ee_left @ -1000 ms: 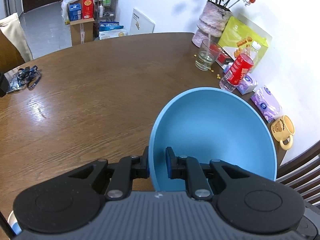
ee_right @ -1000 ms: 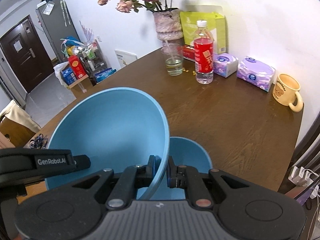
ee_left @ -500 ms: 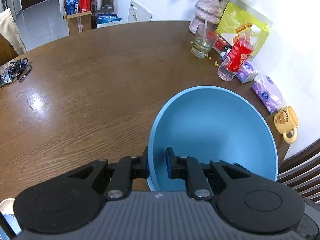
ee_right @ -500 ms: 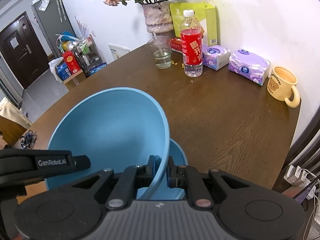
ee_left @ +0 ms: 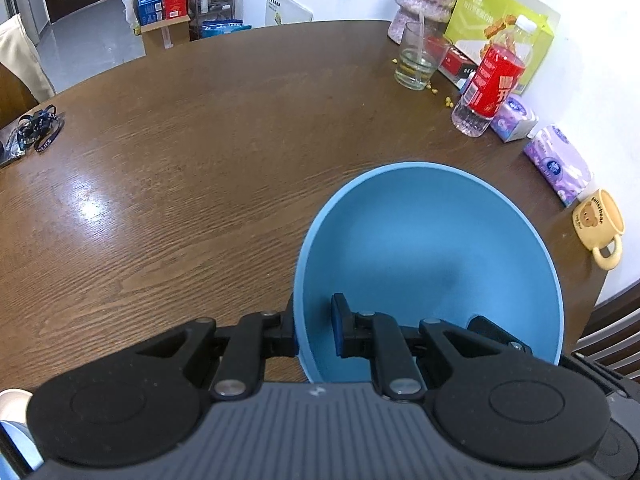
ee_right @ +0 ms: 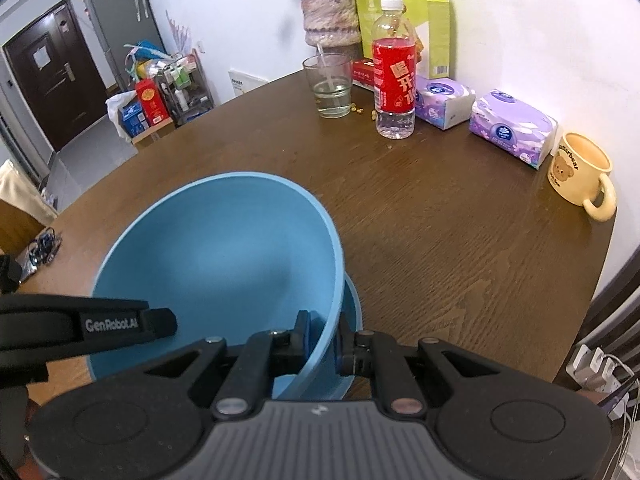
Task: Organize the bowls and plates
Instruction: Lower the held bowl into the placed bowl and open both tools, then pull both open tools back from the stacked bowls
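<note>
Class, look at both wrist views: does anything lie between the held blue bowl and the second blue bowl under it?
Nothing visible does. The right gripper pinches the rim of the blue bowl, and the second blue bowl shows directly below and behind it, with only bare table around. The left gripper also straddles the bowl's rim.

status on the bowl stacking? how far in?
Done: nothing visibly finished. In hand: both the left gripper and the right gripper are clamped on the rim of the large blue bowl, held over a second blue bowl on the table. Left: lower, nest, release.
</note>
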A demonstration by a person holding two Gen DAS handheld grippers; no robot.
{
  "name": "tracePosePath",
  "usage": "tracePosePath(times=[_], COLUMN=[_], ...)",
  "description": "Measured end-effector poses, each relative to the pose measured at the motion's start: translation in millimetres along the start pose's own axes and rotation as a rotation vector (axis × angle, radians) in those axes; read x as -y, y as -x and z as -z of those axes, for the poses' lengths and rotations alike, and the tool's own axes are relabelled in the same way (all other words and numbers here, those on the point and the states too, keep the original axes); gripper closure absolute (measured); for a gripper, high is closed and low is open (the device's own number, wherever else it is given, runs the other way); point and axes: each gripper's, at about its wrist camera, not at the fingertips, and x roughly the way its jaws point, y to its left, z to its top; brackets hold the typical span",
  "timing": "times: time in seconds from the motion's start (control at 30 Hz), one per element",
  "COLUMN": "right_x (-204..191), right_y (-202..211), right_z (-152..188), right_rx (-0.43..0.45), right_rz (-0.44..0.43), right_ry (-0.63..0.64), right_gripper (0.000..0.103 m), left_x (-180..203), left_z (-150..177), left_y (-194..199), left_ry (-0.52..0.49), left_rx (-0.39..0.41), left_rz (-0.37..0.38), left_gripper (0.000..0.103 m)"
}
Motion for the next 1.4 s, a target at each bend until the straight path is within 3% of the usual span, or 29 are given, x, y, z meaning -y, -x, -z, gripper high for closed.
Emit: tracePosePath(times=[0.4,0.97,1.17,1.4], right_x=[-4.5,0.6,7.8,9.8], right_y=[-14.2,-19.2,-15.3,-3.7], right_z=[6.2,3.9,0.1,0.3], right_rx=[-0.013,-0.019,-0.028,-0.019], right_rz=[-0.004,-0.019,-0.052,-0.097], right_ry=[0.094,0.108,0.080,0.070], right_gripper=[0.089,0.087,0.084,0.061], left_x=[7.5,10.3,8.6,4.1], left_z=[6.5,13.7,12.6,13.1], left_y=[-12.2,-16.6,-3.4,15.3], left_ry=[-0.034,-0.034,-0.033,-0.014], left_rx=[-0.009,-0.014,0.021,0.065], left_rz=[-0.063,-0.077,-0.075,-0.080], left_gripper=[0.087,0.085,0.067,0.054])
